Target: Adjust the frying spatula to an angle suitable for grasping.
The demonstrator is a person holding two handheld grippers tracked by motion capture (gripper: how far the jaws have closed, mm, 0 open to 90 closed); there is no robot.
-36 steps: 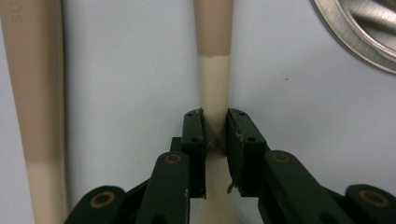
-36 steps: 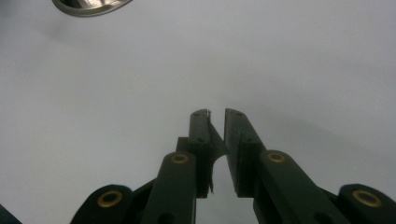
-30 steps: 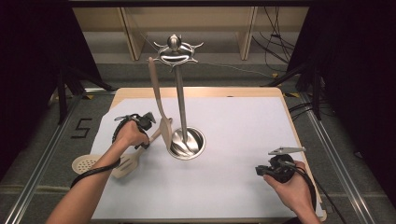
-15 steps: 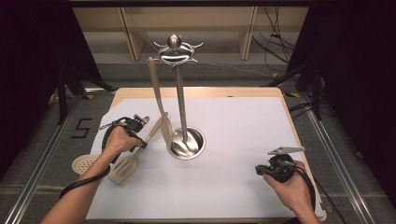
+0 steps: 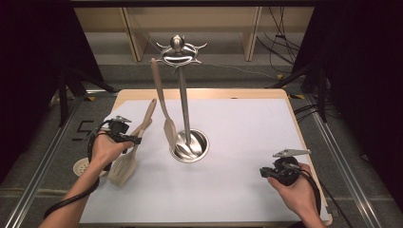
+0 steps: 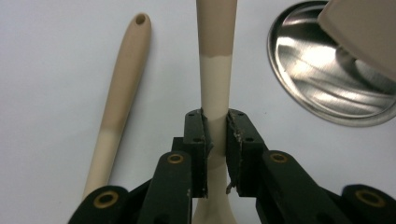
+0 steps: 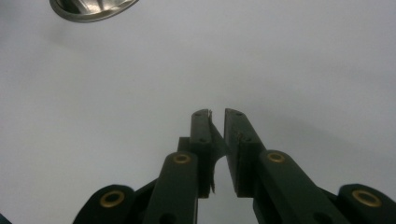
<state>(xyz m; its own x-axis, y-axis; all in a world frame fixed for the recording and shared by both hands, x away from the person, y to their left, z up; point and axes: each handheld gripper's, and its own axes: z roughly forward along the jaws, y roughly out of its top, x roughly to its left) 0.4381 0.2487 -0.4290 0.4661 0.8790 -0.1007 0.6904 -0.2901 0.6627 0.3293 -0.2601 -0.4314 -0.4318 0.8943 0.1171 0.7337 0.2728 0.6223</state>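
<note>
Since a second ago, my left hand (image 5: 105,151) has drawn away from the metal utensil stand (image 5: 183,95) toward the table's left edge, bringing the slotted spatula (image 5: 130,149) along with it. Now my left gripper (image 6: 215,128) is clamped on that spatula's handle, both pads pressed flat against the pale neck, with the darker tan part of the handle running up and away beyond the jaws. Its slotted blade sits low by my wrist near the table's left edge in the high view. Just beside the handle I hold, a second tan handle (image 6: 119,100) with a hole in its end shows against the white sheet (image 5: 247,137). Another spatula (image 5: 164,107) hangs from the stand's top, its blade down by the round steel base (image 6: 327,74). My right gripper (image 7: 216,114) rests near the table's front right corner, well apart from the stand, jaws nearly together with a thin gap and nothing between them.
</note>
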